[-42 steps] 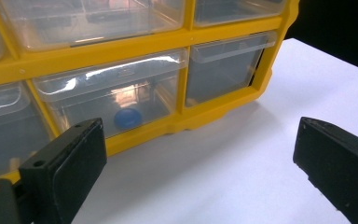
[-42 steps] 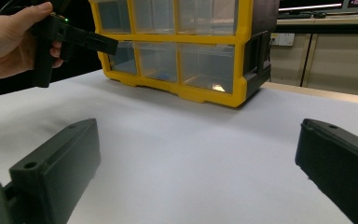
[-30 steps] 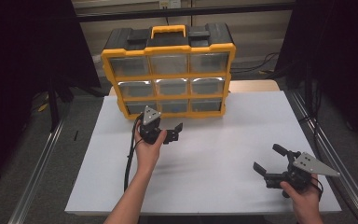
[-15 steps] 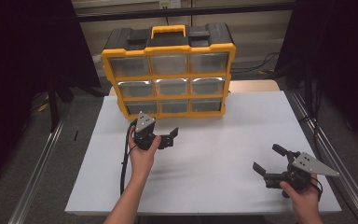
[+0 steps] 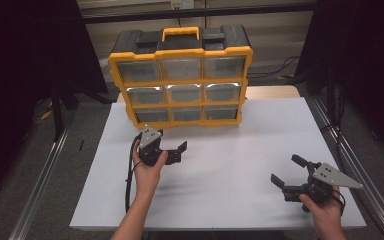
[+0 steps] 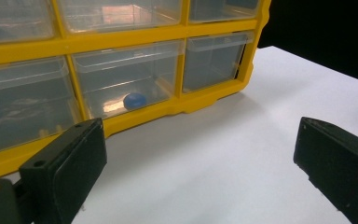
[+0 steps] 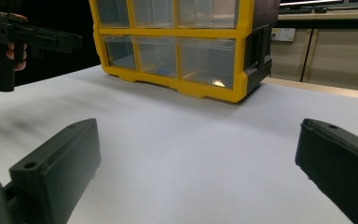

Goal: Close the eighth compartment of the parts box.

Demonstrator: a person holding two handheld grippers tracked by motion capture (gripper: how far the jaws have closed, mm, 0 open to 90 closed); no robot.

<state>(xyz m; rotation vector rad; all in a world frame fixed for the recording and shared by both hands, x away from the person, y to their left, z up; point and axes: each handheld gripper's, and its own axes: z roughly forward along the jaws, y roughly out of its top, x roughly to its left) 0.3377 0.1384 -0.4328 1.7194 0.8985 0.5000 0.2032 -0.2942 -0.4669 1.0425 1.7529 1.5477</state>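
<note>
A yellow-and-black drawer organizer (image 5: pixel 180 75) stands upright at the back of the white table (image 5: pixel 240 145), its clear drawers facing me. A small blue object (image 6: pixel 134 100) lies inside the bottom middle drawer. My left gripper (image 5: pixel 177 152) hovers a short way in front of the organizer's bottom row, open, with nothing between its jaws. In the left gripper view its jaws frame bare table below the lower drawers (image 6: pixel 212 60). My right gripper (image 5: pixel 287 171) is held near the front right corner of the table, open and empty, pointing toward the organizer (image 7: pixel 177 46). The left gripper (image 7: pixel 37 39) appears far off in the right gripper view.
A black cable (image 5: pixel 129 175) trails from the left gripper along the forearm. Metal rails (image 5: pixel 350 165) run along both sides of the table. A wooden surface (image 5: pixel 275 92) lies behind the table's right back corner. Dark curtains surround the area.
The left gripper has drawn back from the organizer toward the person and slightly left. The right gripper has stayed where it was.
</note>
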